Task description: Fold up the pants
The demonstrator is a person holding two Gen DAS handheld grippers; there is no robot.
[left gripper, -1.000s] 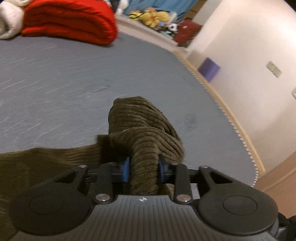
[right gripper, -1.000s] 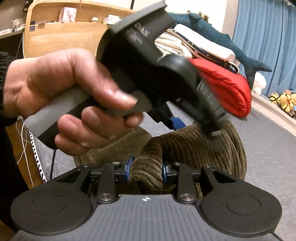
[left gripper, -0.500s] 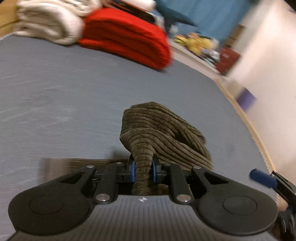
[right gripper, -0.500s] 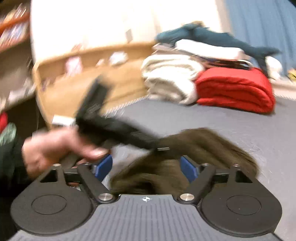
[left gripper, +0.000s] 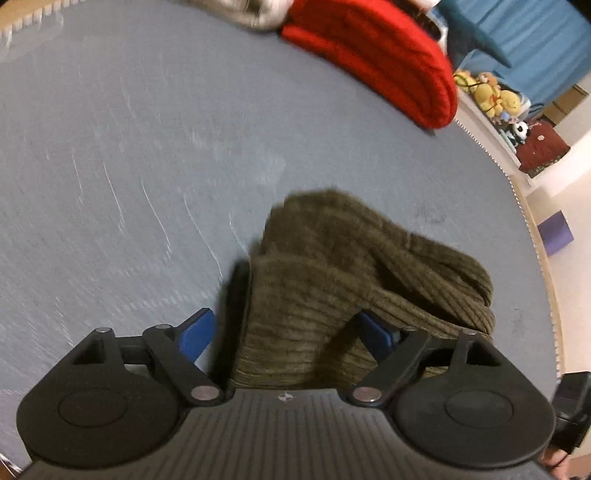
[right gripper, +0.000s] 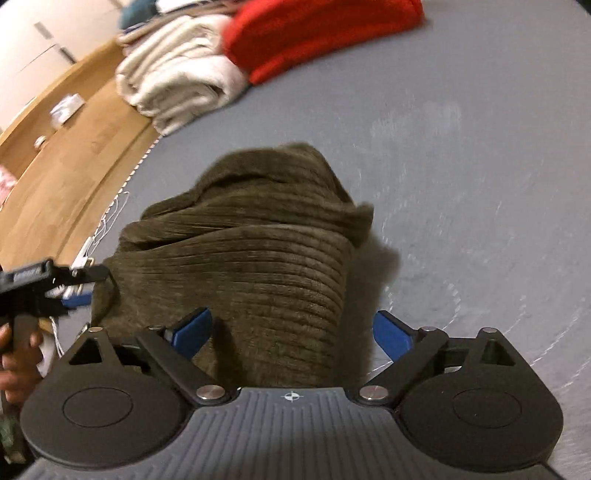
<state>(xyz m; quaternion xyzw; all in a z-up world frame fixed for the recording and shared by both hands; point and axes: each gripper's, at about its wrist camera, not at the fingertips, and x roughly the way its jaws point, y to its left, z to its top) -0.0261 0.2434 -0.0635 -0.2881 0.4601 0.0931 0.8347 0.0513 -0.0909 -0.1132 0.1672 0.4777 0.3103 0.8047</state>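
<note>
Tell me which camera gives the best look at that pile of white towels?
The right wrist view. There the white towels show as a whole folded stack, lying beside the red blanket at the far edge of the grey surface. The left wrist view catches only a blurred sliver of them at the top edge.

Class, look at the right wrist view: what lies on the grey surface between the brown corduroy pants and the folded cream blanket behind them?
Nothing: between the pants and the cream blanket, the right wrist view shows only bare grey surface.
</note>
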